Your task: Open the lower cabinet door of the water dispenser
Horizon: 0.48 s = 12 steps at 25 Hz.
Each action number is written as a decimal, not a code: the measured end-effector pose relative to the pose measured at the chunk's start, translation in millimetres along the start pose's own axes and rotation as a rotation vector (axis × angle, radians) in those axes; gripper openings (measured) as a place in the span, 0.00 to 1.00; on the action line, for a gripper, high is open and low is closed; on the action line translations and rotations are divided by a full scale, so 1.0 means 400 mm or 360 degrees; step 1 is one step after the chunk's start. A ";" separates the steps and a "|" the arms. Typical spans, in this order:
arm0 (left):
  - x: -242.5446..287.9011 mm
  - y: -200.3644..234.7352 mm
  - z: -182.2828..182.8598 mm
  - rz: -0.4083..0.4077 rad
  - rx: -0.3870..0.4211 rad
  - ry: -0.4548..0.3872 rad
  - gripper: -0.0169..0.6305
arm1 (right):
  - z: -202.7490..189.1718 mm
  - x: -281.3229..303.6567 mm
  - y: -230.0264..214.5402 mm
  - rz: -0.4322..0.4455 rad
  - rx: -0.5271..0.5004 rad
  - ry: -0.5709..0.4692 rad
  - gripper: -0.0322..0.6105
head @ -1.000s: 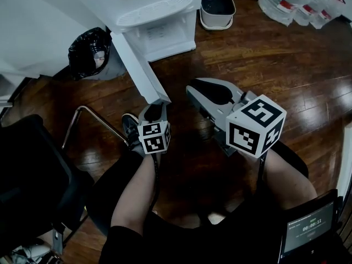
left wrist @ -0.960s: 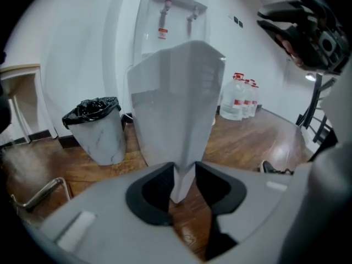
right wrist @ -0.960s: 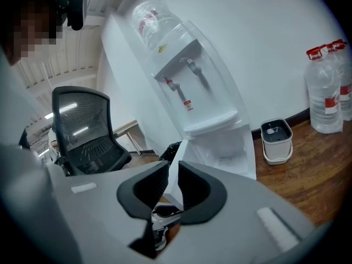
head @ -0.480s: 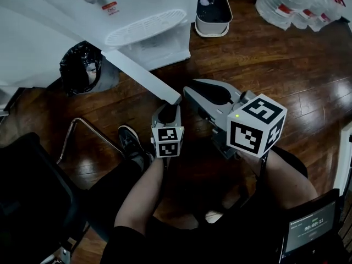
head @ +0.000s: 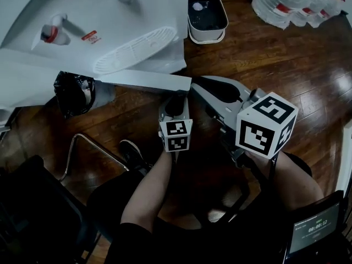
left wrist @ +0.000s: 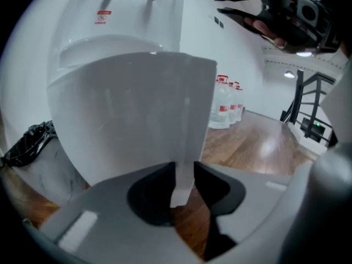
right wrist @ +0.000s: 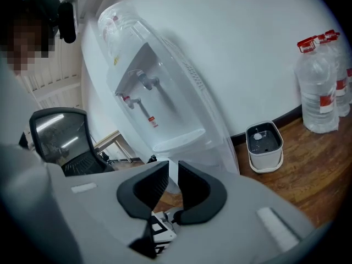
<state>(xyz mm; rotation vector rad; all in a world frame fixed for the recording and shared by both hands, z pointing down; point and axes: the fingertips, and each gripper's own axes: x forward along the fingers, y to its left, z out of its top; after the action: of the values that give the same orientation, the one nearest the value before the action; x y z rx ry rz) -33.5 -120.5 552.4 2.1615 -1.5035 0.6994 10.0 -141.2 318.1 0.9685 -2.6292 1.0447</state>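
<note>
Down at the water dispenser's (head: 82,15) foot, the lower cabinet door (head: 144,80) stands swung wide; the left gripper's (head: 175,99) fingers, just closed in, pinch its free edge; the right gripper's (head: 201,88) fingers are narrow and empty; the pull looks nearly done; next comes a clean release.

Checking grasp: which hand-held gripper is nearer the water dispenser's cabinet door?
Left. The left hand-held gripper clamps the cabinet door at its edge; the right hand-held gripper hangs beside it, empty.
</note>
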 end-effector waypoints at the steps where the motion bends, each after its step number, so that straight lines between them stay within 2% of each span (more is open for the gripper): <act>1: 0.018 0.004 0.015 -0.0002 0.0003 -0.0008 0.23 | 0.009 0.001 -0.007 -0.0002 0.0005 -0.0005 0.14; 5: 0.082 0.016 0.070 -0.0007 -0.0018 -0.0037 0.23 | 0.049 -0.003 -0.030 0.0006 0.0043 -0.0035 0.14; 9: 0.120 0.011 0.115 -0.0026 -0.0162 -0.0072 0.23 | 0.086 -0.018 -0.054 -0.0004 0.0032 -0.0067 0.14; 12: 0.141 0.010 0.113 -0.0025 -0.0164 -0.0065 0.23 | 0.090 -0.016 -0.072 -0.0020 0.0022 -0.0044 0.14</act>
<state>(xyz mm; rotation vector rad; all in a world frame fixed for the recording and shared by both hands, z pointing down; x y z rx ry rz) -13.4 -189.8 551.5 2.1196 -1.5076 0.5630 36.0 -177.4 305.1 1.0077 -2.6377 1.0561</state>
